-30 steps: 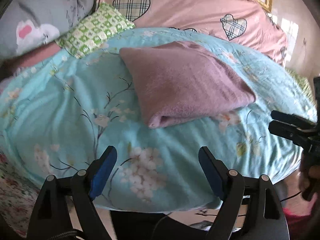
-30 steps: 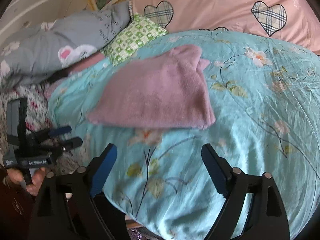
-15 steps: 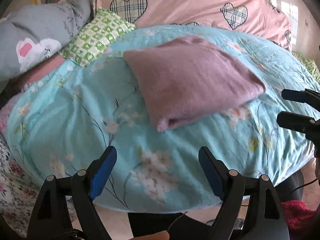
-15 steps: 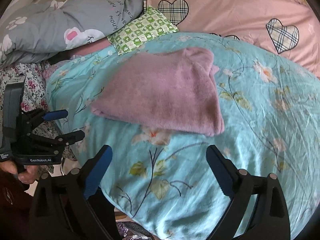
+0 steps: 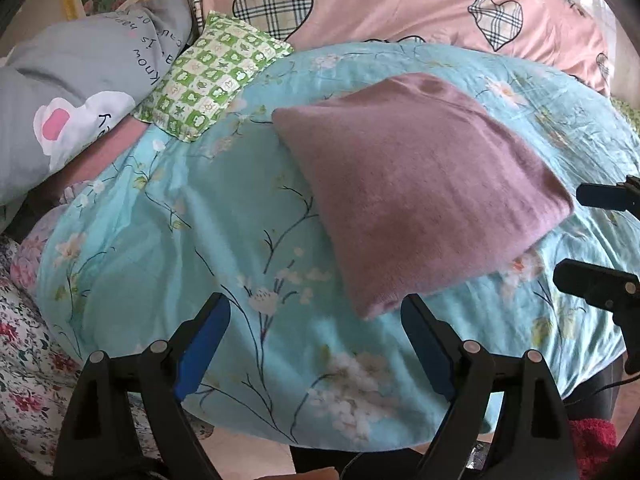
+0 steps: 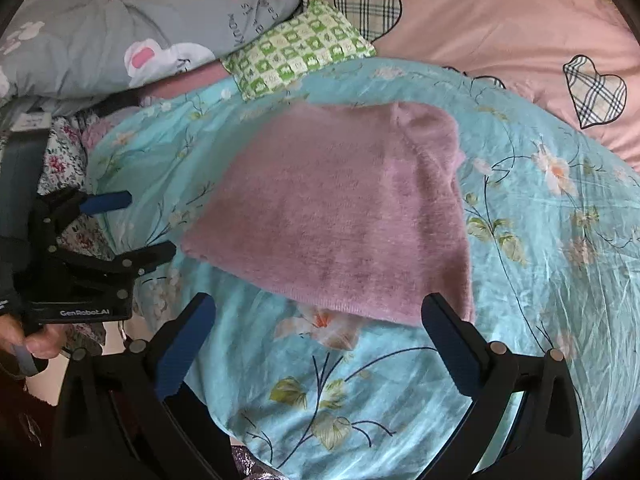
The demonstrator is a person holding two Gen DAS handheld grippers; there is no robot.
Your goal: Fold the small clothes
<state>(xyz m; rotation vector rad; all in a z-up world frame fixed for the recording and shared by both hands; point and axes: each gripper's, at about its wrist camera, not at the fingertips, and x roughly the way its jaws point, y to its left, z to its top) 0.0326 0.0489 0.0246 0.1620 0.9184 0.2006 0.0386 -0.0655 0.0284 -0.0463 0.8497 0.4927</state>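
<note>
The right claw (image 6: 316,344) has just been opening and now gapes empty; the left claw (image 5: 316,344) is spread too. The folded mauve garment (image 5: 416,184) lies released on the bed (image 5: 160,216), at twelve o'clock from both claws; this fold looks done.

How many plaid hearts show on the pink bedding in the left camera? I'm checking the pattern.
3 whole ones: one near the green checked cushion, one toward the right, one at the right edge. Dark outlines behind the blue quilt may be more.
</note>
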